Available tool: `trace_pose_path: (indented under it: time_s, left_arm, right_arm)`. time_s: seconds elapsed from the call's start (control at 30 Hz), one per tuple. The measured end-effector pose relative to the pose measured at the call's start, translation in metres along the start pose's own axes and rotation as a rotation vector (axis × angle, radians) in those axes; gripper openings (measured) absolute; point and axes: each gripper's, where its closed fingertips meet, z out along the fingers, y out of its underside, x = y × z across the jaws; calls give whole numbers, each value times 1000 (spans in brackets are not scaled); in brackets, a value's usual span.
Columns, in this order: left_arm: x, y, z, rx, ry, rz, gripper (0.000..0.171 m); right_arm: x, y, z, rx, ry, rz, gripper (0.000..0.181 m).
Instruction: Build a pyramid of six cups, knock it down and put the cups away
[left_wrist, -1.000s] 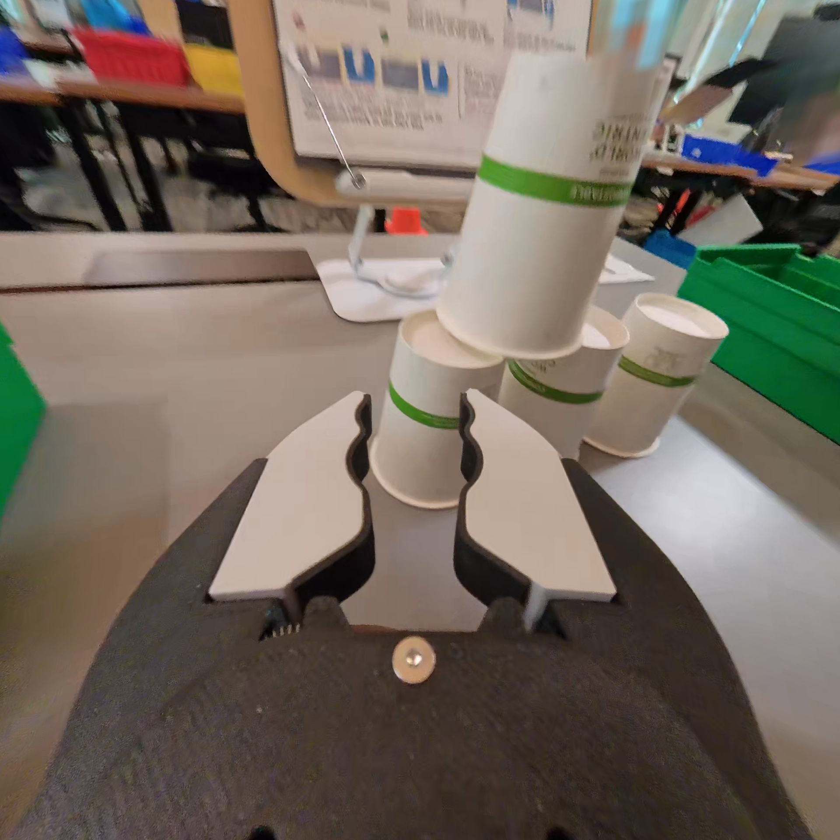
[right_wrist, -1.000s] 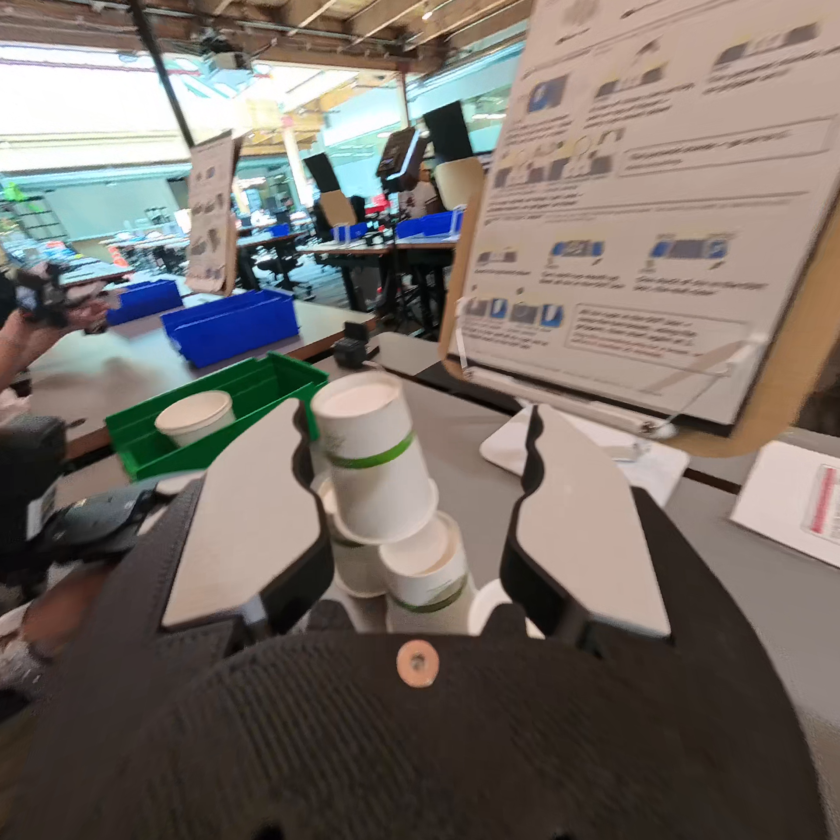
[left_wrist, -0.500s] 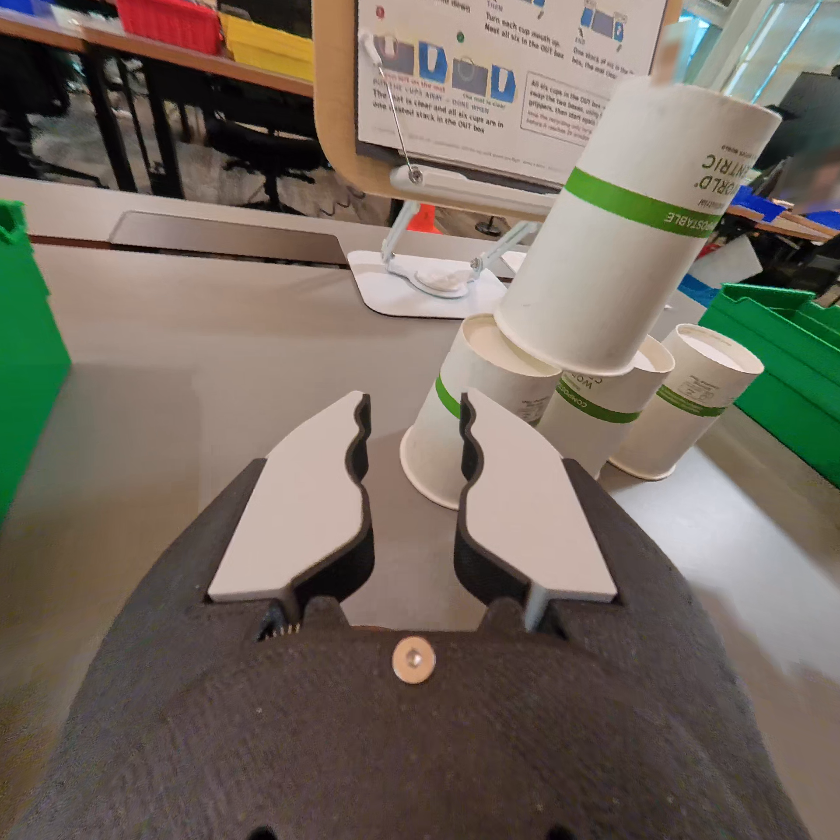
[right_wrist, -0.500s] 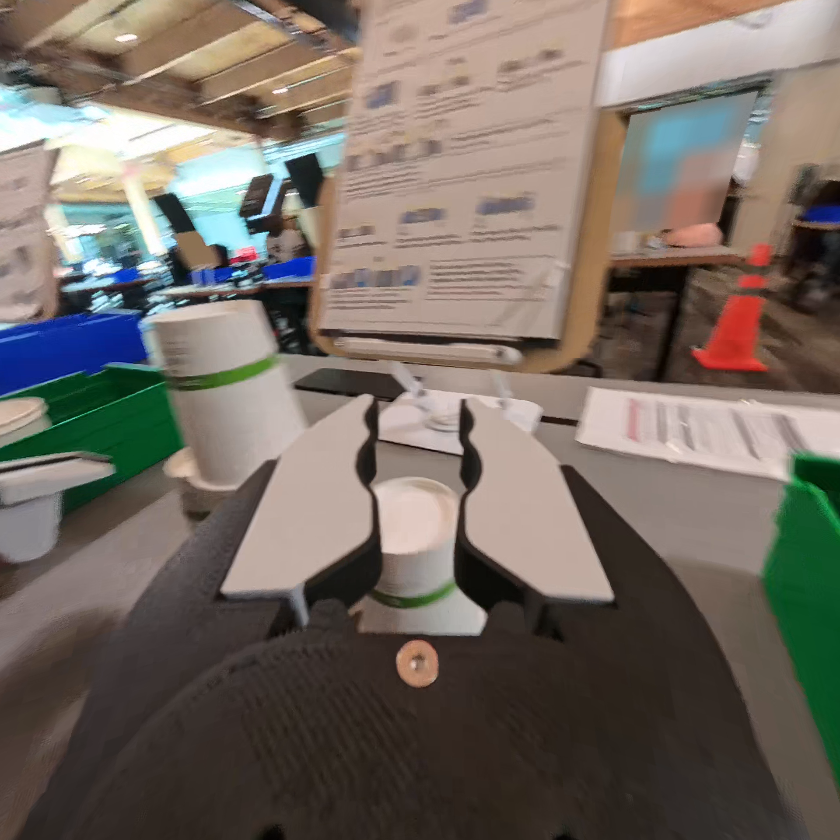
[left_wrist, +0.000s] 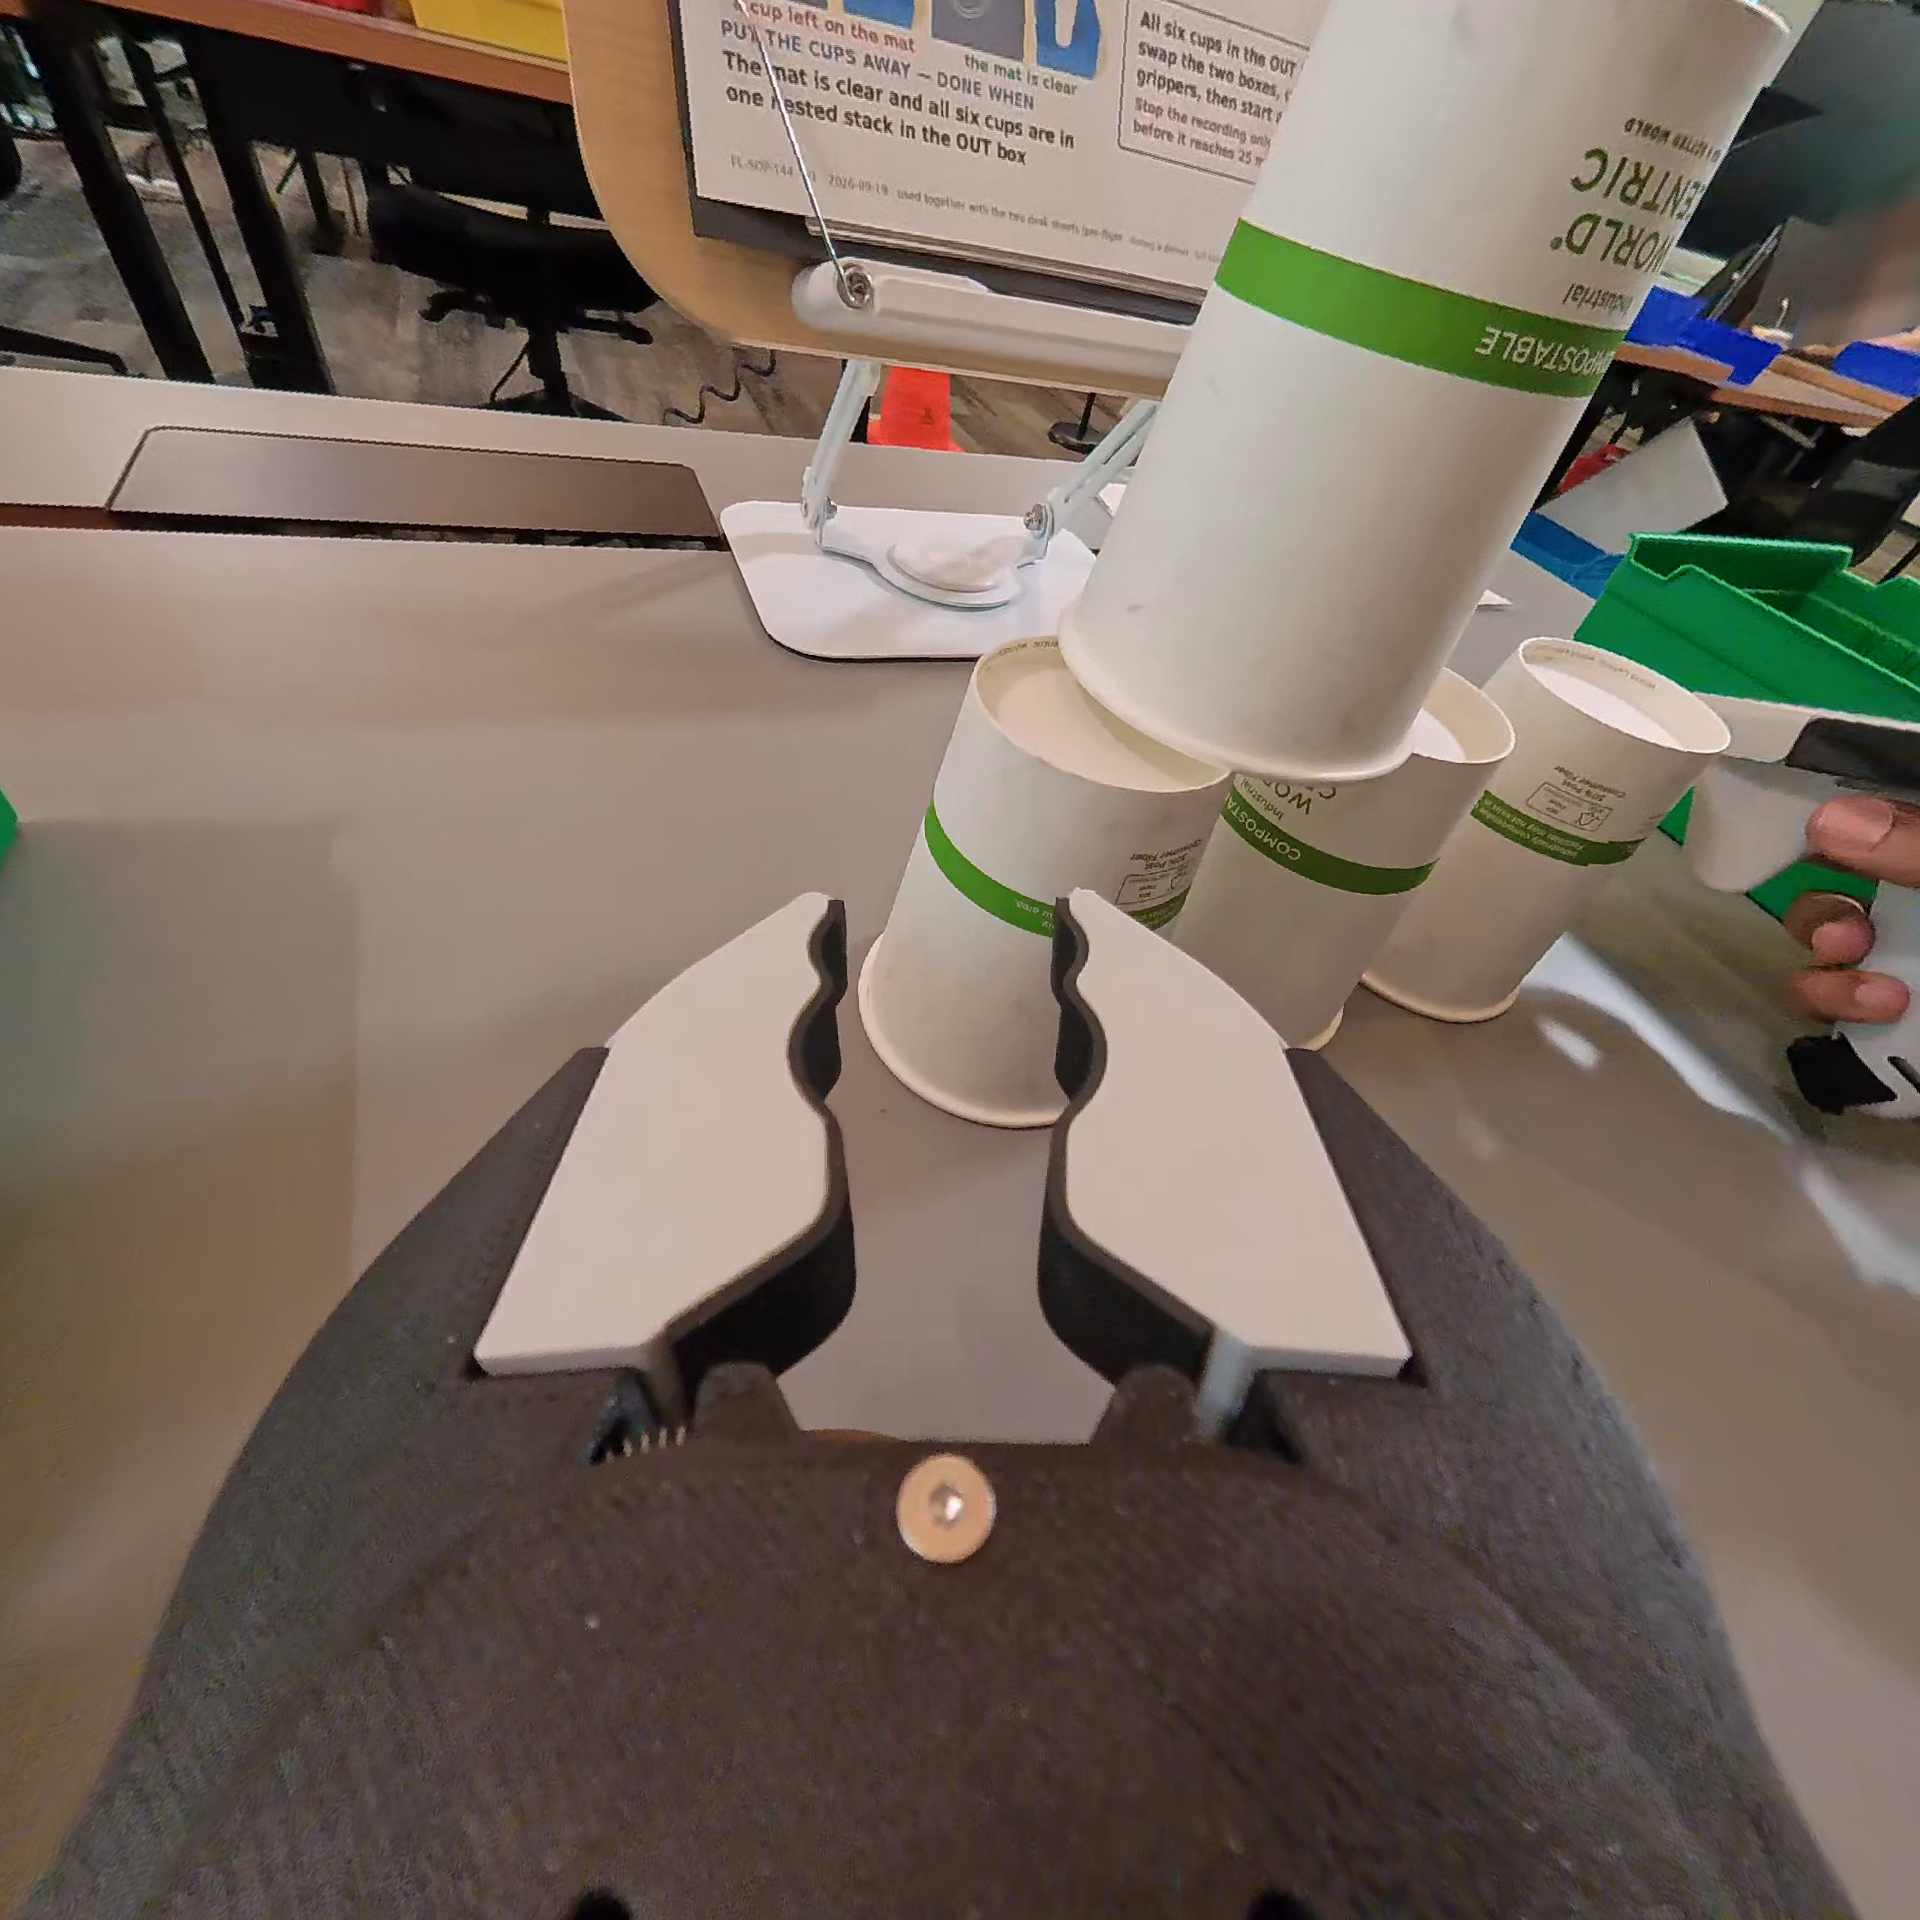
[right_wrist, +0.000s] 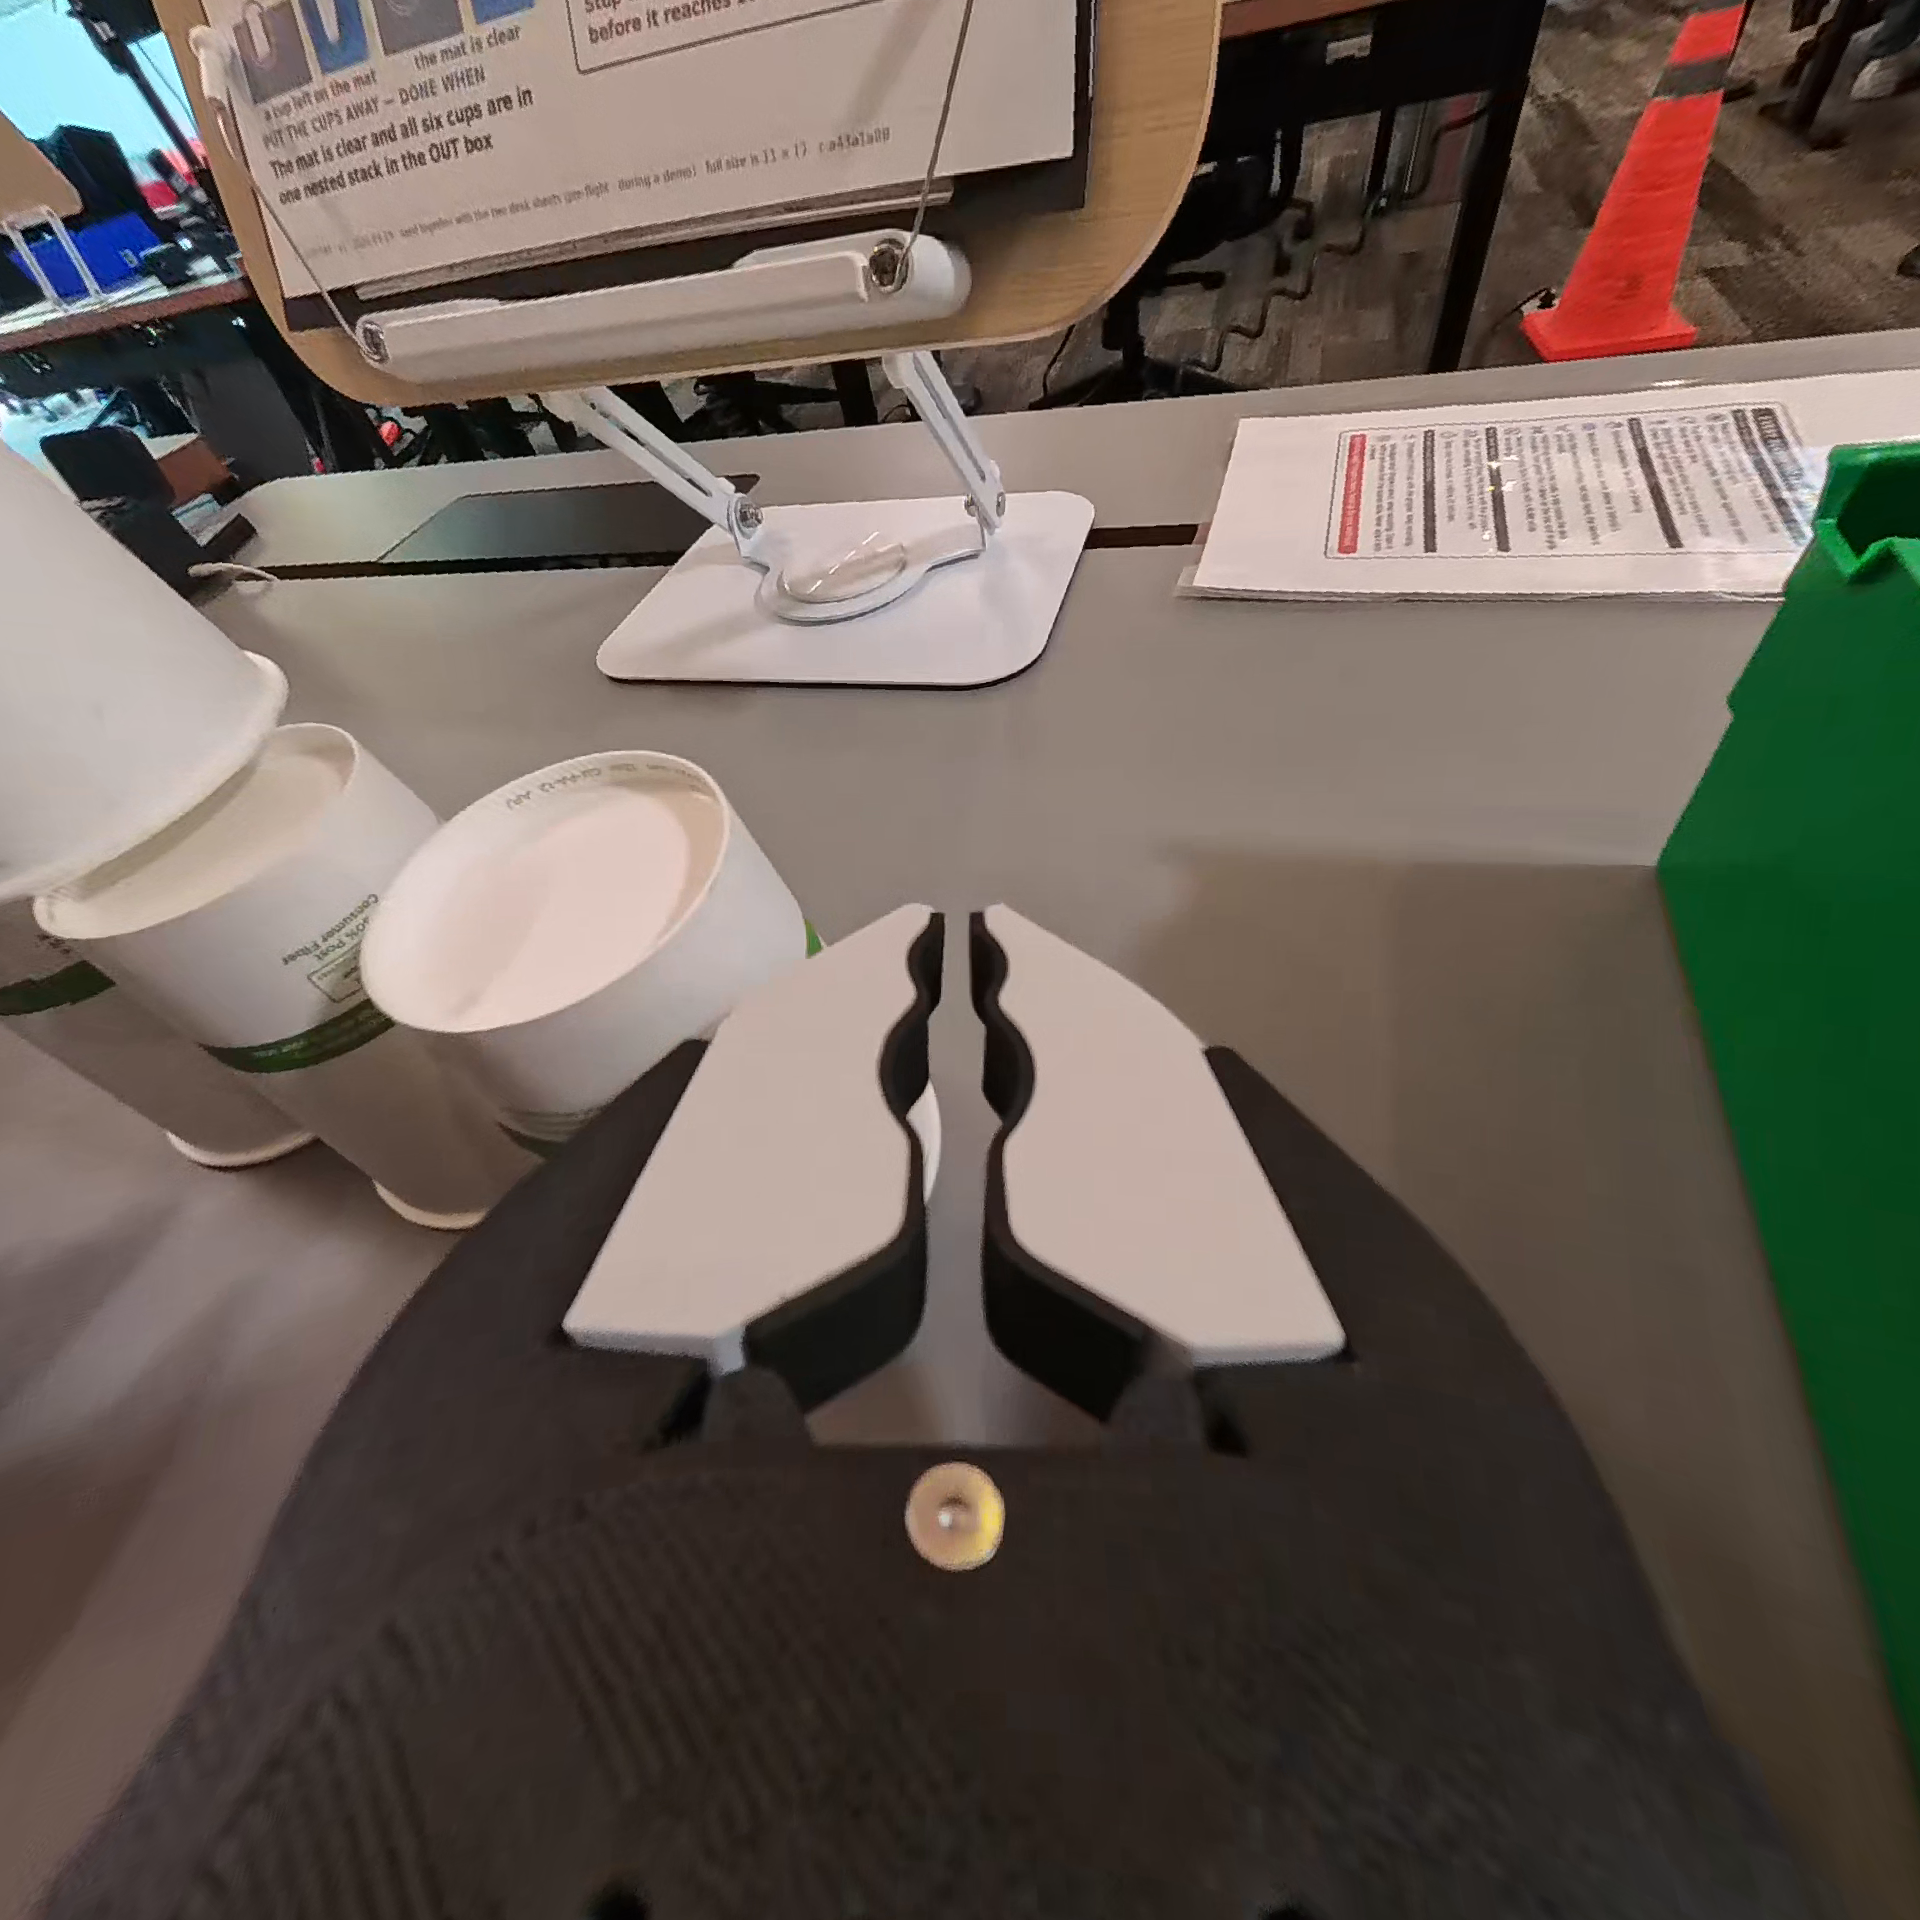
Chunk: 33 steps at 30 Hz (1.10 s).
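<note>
Three upturned cups (left_wrist: 1023, 883) | just beyond left fingers (left_wrist: 727, 1081), parted, empty | right fingers (right_wrist: 1101, 1101) nearly closed, empty

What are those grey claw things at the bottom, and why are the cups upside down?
Those claws are grippers, like big tongs. A person holds one in each hand, and each carries a camera looking out along its two fingers, so you get one picture per hand.

The left gripper is open and holds nothing; it points at the nearest cup. The right gripper is almost shut with nothing in it, beside another cup.

On the grey table three white paper cups with green bands stand upside down in a row. A fourth cup sits tilted on top of two of them. Behind them is a board on a stand, and green bins sit at the sides. The pictures don't show why the cups are upside down.
</note>
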Motion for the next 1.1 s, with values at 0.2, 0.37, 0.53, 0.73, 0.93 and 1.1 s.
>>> trace_pose_path:
  time_s: [0.2, 0.37, 0.53, 0.73, 0.93, 1.1]
  left_arm:
    - [-3, 2, 1, -13, -5, -9, 40]
    - [-10, 1, -2, -9, -25, -15, 40]
    - [-7, 5, 2, -22, 11, -91, 40]
    - [-8, 6, 2, -29, 10, -99, 40]
    - [-3, 8, 3, -42, 5, -49, 40]
    - [-1, 9, 3, -46, 1, -15, 40]
  right_arm:
    - [2, 11, -3, -72, -16, 4, 6]
    - [-6, 48, -20, -302, -111, -81, 1]
    - [-26, 76, -26, -422, -200, -201, 0]
    - [-46, 87, -25, -445, -289, -296, 0]
    - [-46, 89, -22, -436, -277, -344, 1]
    - [-45, 89, -18, -427, -248, -377, 1]
